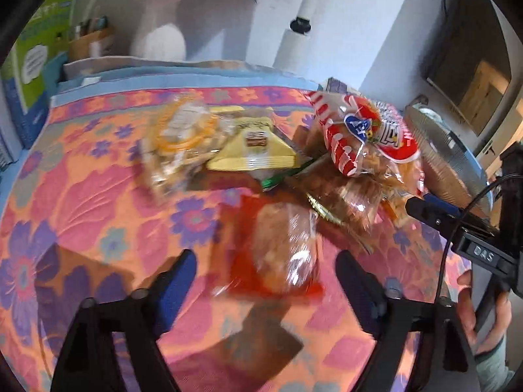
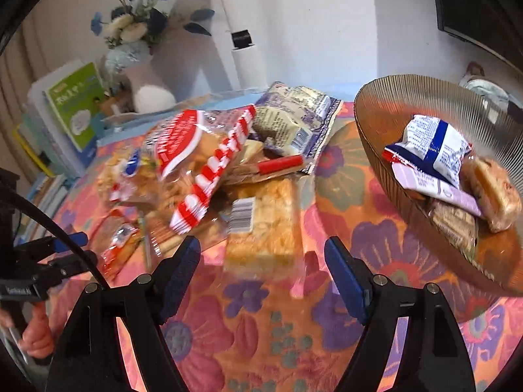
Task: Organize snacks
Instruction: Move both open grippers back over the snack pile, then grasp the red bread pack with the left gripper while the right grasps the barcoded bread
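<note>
- I judge I am mid-sort: the ribbed bowl (image 2: 385,111) on the right already holds a blue-and-white packet (image 2: 431,150) and a few wrapped cakes, while a loose pile of snacks is left on the flowered tabletop (image 2: 261,336).
- My left hand-held gripper (image 1: 266,277) is spread wide and holds nothing; a clear-wrapped bun with red edging (image 1: 281,251) lies on the cloth just ahead, between its jaws.
- My right hand-held gripper (image 2: 261,254) is also wide and empty, lined up on a clear-wrapped yellow cake with a barcode label (image 2: 264,225).
- Next, I think, each needs to ease forward and close gently (crinkly film slips), then carry across to the bowl.
- The red-and-white striped bag (image 2: 199,166) overlaps the cake's far end, so lifting may drag it.
- The purple packet (image 2: 294,121) and a yellow wedge packet (image 1: 255,150) wait behind.
- A white vase (image 2: 147,88) and green book (image 2: 76,104) stand at the far edge, well apart from the work.
- Both views are blurred.
</note>
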Action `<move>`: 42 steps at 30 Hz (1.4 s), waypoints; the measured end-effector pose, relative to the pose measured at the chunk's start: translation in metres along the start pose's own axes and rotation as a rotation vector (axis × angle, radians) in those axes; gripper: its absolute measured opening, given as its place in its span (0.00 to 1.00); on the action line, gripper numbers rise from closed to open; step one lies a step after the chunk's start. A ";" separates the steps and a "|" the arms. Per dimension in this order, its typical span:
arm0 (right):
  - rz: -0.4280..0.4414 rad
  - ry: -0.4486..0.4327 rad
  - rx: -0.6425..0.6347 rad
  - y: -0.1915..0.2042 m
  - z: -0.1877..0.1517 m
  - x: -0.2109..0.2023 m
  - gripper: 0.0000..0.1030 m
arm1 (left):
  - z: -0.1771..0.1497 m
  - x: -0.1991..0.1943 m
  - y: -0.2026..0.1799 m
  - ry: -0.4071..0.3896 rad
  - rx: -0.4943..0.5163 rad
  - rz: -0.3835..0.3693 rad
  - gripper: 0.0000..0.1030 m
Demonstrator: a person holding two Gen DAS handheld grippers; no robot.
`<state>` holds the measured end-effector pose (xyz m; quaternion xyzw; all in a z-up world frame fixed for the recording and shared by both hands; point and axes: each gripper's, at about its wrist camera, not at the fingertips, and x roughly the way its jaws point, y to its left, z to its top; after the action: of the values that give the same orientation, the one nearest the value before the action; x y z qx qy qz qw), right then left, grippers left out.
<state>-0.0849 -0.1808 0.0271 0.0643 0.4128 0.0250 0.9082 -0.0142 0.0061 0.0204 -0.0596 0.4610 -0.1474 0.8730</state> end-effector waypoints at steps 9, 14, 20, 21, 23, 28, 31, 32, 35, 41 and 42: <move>0.026 0.072 0.043 -0.010 -0.002 0.022 0.47 | 0.006 0.024 -0.013 -0.028 0.029 0.131 0.47; 0.055 0.075 0.059 -0.011 -0.008 0.012 0.46 | -0.003 0.014 -0.006 -0.032 -0.021 0.081 0.46; 0.065 0.093 0.034 -0.017 -0.040 -0.027 0.46 | -0.019 0.006 -0.011 -0.035 -0.011 0.096 0.46; 0.064 0.094 0.028 -0.017 -0.048 -0.035 0.46 | -0.020 0.005 -0.011 -0.038 -0.015 0.097 0.46; 0.058 0.090 0.016 -0.016 -0.057 -0.045 0.46 | -0.021 0.006 -0.010 -0.048 -0.023 0.101 0.46; 0.029 0.092 -0.029 -0.008 -0.060 -0.043 0.51 | -0.022 0.007 -0.016 -0.057 0.003 0.142 0.46; 0.035 0.094 -0.029 -0.004 -0.056 -0.035 0.51 | -0.022 0.007 -0.017 -0.056 0.005 0.147 0.46; 0.034 0.097 -0.030 -0.003 -0.055 -0.033 0.51 | -0.022 0.007 -0.017 -0.056 0.003 0.147 0.46; 0.035 0.090 -0.042 -0.003 -0.057 -0.034 0.46 | -0.023 0.005 -0.019 -0.055 0.007 0.155 0.46; 0.073 0.090 -0.070 -0.007 -0.072 -0.056 0.45 | -0.027 -0.005 -0.029 -0.049 0.008 0.098 0.45; 0.074 0.086 -0.079 -0.008 -0.077 -0.062 0.45 | -0.028 -0.007 -0.034 -0.052 0.016 0.095 0.45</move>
<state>-0.1838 -0.1870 0.0226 0.0424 0.4473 0.0775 0.8900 -0.0479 -0.0230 0.0186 -0.0343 0.4393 -0.1078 0.8912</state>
